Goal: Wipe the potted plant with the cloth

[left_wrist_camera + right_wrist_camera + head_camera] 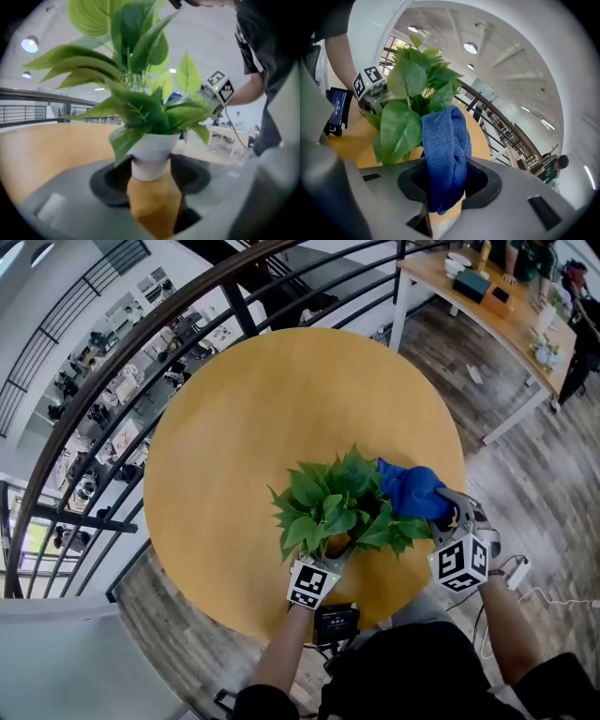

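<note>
Gripping the white pot [151,152] of the potted plant [336,502] between the clenched jaws of the left gripper [151,174], upright on the round wooden table [225,418] near its front edge. Further right, clamping a bunched blue cloth [446,145] in the right gripper [445,190], up against the leaves on the plant's right side.
</note>
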